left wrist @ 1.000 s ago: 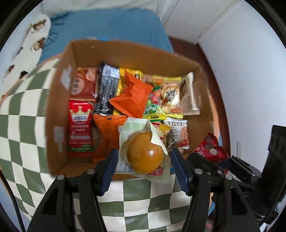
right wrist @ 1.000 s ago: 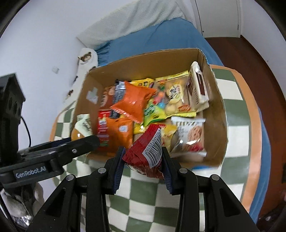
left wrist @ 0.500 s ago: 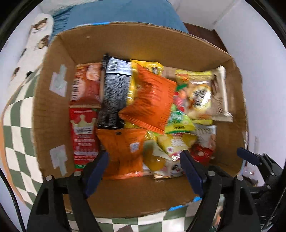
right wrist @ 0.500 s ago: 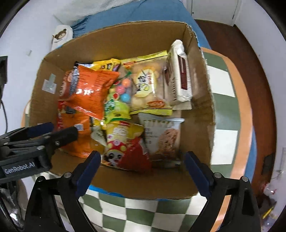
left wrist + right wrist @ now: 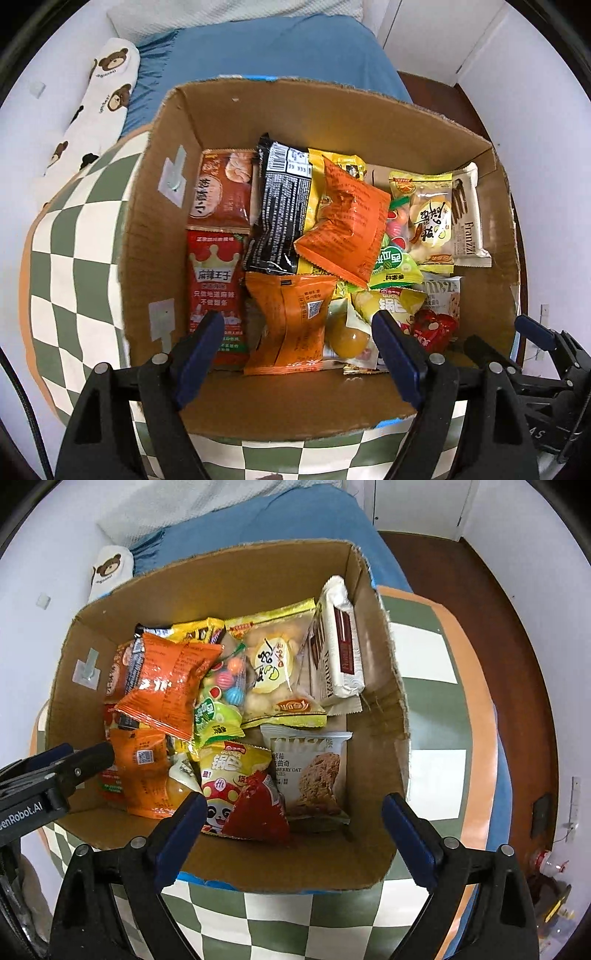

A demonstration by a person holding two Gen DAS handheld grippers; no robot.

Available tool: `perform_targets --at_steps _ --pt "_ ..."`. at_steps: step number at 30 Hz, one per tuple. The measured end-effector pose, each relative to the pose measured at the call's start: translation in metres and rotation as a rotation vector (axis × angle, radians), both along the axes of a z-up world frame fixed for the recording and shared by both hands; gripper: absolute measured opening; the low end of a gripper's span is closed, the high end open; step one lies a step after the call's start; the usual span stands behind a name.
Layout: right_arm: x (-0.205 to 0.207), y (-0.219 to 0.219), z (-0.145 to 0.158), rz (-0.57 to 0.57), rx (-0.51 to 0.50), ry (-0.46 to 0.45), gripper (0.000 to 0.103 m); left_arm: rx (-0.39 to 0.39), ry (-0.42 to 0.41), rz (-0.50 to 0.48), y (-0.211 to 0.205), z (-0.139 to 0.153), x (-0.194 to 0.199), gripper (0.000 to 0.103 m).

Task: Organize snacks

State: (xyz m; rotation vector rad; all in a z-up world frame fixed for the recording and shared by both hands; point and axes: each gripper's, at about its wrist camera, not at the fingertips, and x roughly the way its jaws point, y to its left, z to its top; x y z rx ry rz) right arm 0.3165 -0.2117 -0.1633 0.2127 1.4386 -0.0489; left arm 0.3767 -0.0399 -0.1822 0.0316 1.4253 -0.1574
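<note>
- Box (image 5: 162, 236) stands on the checked table (image 5: 74, 258), crowded with snack packets in a loose heap.
- Bun pack (image 5: 345, 338) lies at the near edge of the heap, right of the orange pack (image 5: 291, 325); red pack (image 5: 258, 810) sits just right of it, partly on the yellow panda bag (image 5: 225, 775).
- Left gripper (image 5: 299, 358) over the near wall, jaws apart, nothing between the pads. Its jaws have just been opening.
- Right gripper (image 5: 291, 838) spread wide, also holding nothing, having just been opening; red pack lies below the gap, apparently untouched, though fisheye depth is hard to read.
- Step judged: drop-off into the box is done for both.
- Next move calls for lifting both grippers clear of the walls and going for any snacks left outside; none in view.
</note>
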Motion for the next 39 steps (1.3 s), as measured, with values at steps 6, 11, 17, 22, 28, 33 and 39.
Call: perform_targets --at_steps 6,11,17,22,28,33,39 --pt "-0.017 0.002 0.033 -0.010 -0.023 -0.089 0.098 0.013 -0.107 0.010 0.013 0.030 -0.027 0.081" --pt "-0.042 0.008 0.063 -0.006 -0.057 -0.179 0.101 0.027 -0.207 0.008 0.023 0.059 -0.059 0.081" --pt "-0.080 0.020 0.100 0.001 -0.058 -0.271 0.101 0.002 -0.283 -0.005 0.030 0.091 -0.101 0.081" --pt "-0.118 0.031 0.133 -0.001 -0.076 -0.350 0.102 -0.023 -0.356 -0.012 0.035 0.122 -0.140 0.099" --pt "-0.169 0.041 0.175 -0.002 -0.102 -0.442 0.103 -0.039 -0.456 -0.008 0.043 0.159 -0.180 0.103" --pt "-0.204 0.046 0.202 -0.005 -0.122 -0.499 0.103 -0.048 -0.501 -0.006 0.050 0.180 -0.209 0.103" --pt "-0.234 0.050 0.227 0.002 -0.142 -0.554 0.103 -0.014 -0.532 0.000 0.054 0.196 -0.241 0.103"
